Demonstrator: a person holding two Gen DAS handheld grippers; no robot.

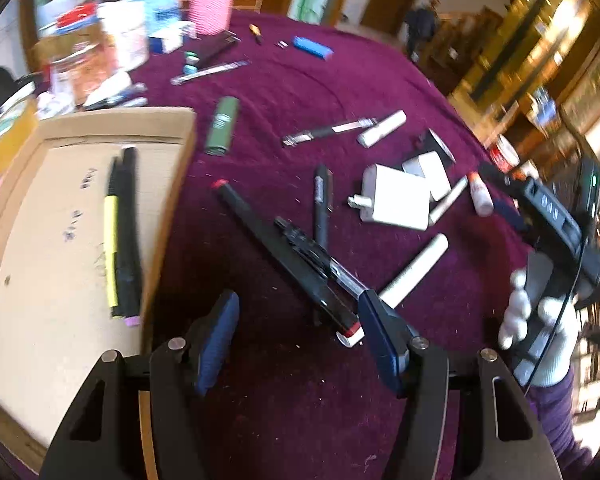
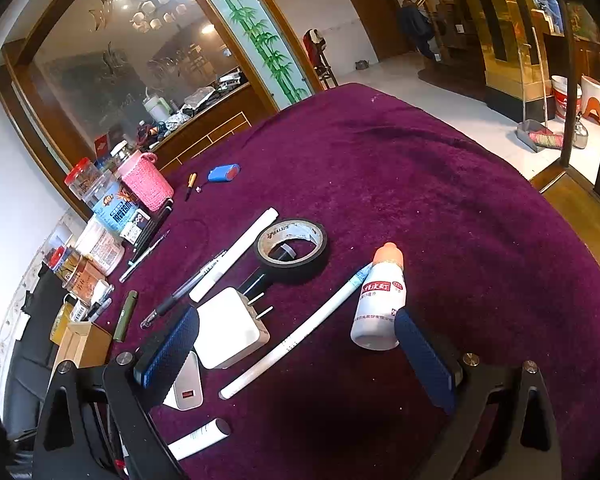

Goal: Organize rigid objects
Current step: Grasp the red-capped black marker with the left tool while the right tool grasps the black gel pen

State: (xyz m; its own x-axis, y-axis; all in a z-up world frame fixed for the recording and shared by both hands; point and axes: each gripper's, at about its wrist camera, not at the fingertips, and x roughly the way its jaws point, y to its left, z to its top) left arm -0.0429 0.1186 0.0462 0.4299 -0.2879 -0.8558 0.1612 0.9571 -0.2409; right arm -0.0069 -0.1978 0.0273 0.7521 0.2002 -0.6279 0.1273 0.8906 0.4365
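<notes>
Left gripper (image 1: 296, 320): I am holding its jaws apart, empty, beside the shallow cardboard box (image 1: 180, 128).
Long black red-capped marker (image 1: 284, 256): lying on purple cloth (image 1: 320, 80), capped end pointing away-left.
Right gripper (image 2: 296, 344): I am holding it spread over the white pen (image 2: 300, 332), diagonal.

Cloth (image 2: 440, 184): deep purple, plush. Box (image 1: 16, 216), left of the left tool: tan cardboard; inside, a yellow-and-black marker (image 1: 111, 236). Charger (image 2: 230, 328), between the right tool's fingers: white. Bottle (image 2: 380, 300): white, orange cap. Tape (image 2: 292, 252): black. Finger pads (image 2: 424, 360): navy, dimpled. Cup sleeve (image 2: 144, 184): pink knit.
</notes>
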